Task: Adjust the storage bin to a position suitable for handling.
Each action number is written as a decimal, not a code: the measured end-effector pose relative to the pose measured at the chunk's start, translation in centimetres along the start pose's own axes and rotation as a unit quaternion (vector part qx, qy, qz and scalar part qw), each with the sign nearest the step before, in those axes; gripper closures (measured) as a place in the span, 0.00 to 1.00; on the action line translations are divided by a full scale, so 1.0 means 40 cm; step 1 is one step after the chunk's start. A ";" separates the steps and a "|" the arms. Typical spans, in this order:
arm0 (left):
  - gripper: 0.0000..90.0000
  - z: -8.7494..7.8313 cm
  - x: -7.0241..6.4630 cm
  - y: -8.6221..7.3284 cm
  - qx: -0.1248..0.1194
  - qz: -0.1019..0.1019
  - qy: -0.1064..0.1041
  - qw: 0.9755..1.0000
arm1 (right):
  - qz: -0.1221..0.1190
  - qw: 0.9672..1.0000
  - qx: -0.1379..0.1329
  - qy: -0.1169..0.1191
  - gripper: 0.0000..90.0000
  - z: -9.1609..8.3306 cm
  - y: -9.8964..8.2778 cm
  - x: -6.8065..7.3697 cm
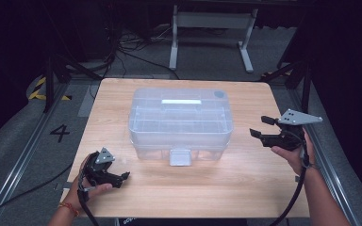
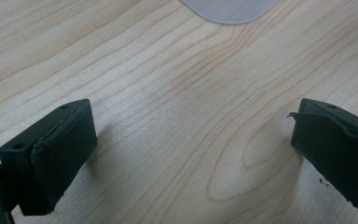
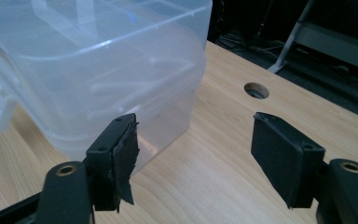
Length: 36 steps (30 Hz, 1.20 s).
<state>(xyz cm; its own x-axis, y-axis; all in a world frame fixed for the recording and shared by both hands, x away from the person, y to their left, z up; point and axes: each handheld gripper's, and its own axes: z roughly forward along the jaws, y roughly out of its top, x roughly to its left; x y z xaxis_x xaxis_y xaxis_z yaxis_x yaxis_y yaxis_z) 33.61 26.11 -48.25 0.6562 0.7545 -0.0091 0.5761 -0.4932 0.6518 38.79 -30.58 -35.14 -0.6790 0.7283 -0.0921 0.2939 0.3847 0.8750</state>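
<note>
**One clear storage box between two open grippers on a wooden table**

One table (image 1: 245, 188), topped in pale wood grain, carries one translucent plastic storage box (image 1: 180, 123). The box stands upright at the middle of the tabletop, toward the far edge, with its lid on. Countable parts on the box: one white handle strip (image 1: 181, 101) lying flat along the lid, one round grey mark (image 1: 219, 94) at the lid's far right corner, and one front latch (image 1: 179, 157) hanging down on the side nearest the person. No brand or label can be read on the box; it is too faint to tell.

Two grippers are present, one in each hand. The left gripper (image 1: 122, 177) rests low at the near left of the table, well apart from the box; in the left gripper view its two jaws stand wide apart over bare wood with nothing between them. The right gripper (image 1: 260, 128) is held above the right side of the table, near the box's right end and not touching it; its jaws are also apart and empty, the box wall lying just behind one jaw in the right gripper view. That view also shows one round hole (image 3: 256, 90) in the tabletop.

The only readable writing is one figure "4" (image 1: 59, 133) marked on the grey floor left of the table.
</note>
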 end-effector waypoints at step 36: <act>0.01 -0.001 0.000 -0.002 -0.002 0.002 0.004 1.000 | -0.050 0.998 -0.015 0.045 0.40 0.160 0.221 0.068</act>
<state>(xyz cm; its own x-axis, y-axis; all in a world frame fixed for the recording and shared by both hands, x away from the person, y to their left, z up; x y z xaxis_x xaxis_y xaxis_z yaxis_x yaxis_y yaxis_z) 33.57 26.16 -48.28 0.6549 0.7557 -0.0012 0.5721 -0.4946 0.6543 43.87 -21.57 -30.70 -0.7617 0.6330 -0.1383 0.2026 0.4355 0.8771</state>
